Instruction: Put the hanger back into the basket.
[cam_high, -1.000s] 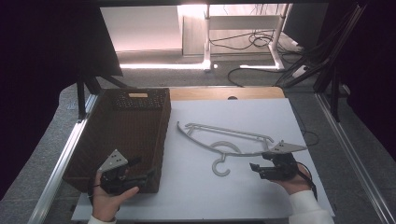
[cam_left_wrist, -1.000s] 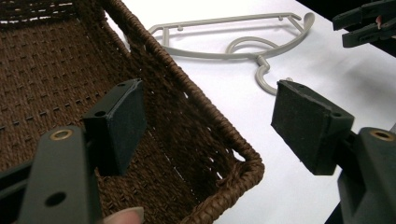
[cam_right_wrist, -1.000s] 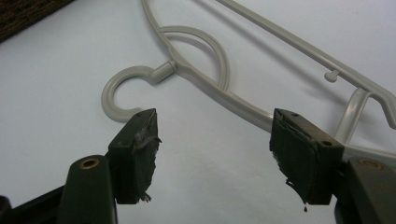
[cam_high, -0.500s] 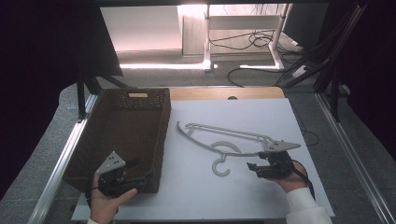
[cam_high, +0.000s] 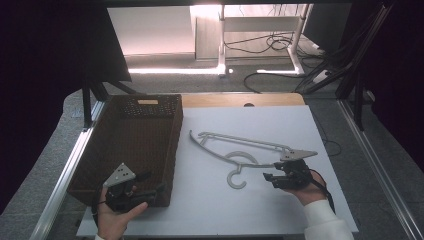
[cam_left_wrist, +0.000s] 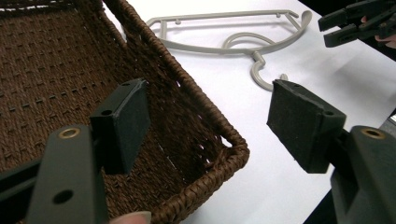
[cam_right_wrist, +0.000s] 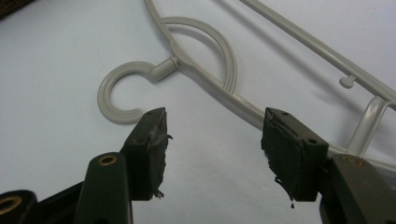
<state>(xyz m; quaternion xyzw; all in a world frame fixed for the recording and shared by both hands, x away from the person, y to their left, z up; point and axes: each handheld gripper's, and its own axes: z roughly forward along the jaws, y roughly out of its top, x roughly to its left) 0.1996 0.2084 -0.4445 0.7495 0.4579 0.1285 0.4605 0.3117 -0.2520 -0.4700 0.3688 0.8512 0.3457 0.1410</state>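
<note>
From above, I saw the grey plastic hanger (cam_high: 240, 150) flat on the white counter (cam_high: 210, 200), just right of the brown wicker basket (cam_high: 145, 135). My right tool (cam_high: 267, 177) sat beside its hook, jaws spread and empty; its own camera showed torn pad (cam_right_wrist: 156, 140) edges. My left tool (cam_high: 155, 192) was spread wide, straddling the basket's near corner (cam_left_wrist: 233, 149), one pad inside.

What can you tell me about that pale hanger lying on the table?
The hanger looks like pale grey-beige plastic, with a curved hook, an arched brace below the neck, sloping shoulders and a straight bar with small pegs. It lies flat on the white tabletop, right of the brown woven basket. The right tool, open, hovers near one shoulder; nothing grips it.
</note>
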